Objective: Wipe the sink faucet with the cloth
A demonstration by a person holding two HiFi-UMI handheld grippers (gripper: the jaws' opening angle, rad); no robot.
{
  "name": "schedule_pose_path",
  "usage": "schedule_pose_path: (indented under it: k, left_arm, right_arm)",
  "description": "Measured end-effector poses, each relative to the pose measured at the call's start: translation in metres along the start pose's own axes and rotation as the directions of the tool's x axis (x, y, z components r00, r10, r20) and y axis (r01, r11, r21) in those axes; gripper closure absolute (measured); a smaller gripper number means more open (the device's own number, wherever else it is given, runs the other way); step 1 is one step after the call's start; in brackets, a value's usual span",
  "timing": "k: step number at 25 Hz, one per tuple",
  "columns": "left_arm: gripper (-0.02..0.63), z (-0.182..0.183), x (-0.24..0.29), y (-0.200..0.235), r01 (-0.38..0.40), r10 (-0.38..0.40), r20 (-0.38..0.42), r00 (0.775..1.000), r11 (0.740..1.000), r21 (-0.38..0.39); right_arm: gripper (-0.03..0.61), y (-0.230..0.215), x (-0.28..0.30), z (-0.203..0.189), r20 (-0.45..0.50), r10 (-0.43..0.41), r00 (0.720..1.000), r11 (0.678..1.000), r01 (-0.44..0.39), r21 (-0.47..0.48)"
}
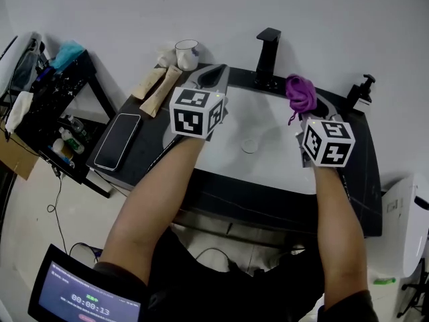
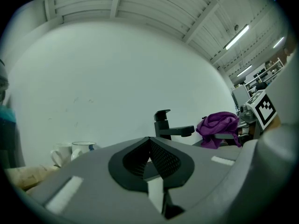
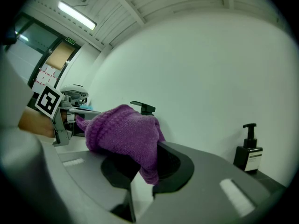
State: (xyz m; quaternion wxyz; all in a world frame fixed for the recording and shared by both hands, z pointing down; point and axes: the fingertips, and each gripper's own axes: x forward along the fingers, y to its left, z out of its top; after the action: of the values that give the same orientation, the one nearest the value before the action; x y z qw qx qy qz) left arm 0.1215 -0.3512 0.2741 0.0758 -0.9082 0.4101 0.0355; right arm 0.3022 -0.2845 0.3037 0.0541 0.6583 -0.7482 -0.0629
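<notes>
White wall stands behind a dark counter with a white sink. The black faucet is at the far middle. The right gripper pinches the purple cloth just right of the faucet. The left gripper is closed on nothing. A cup and a phone sit on the left, and a soap bottle sits far right.

"What stood behind?"
"A plain white wall, with the dark worktop against it."
"And to the left?"
"A black shelf rack on a pale floor. Overhead, a ribbed ceiling carried a lit strip light."
</notes>
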Motion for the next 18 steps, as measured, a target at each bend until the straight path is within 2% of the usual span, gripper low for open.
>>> schedule_pose_path:
  k: [18]
  left_arm:
    - [0.597,0.0004,0.0005,-0.0002,0.002,-0.002,0.000,1.000,1.000,-0.004]
  right_arm:
    - [0.523,0.0016,-0.0011,0.0019,0.002,-0.009,1.000,0.999,0.009,-0.053]
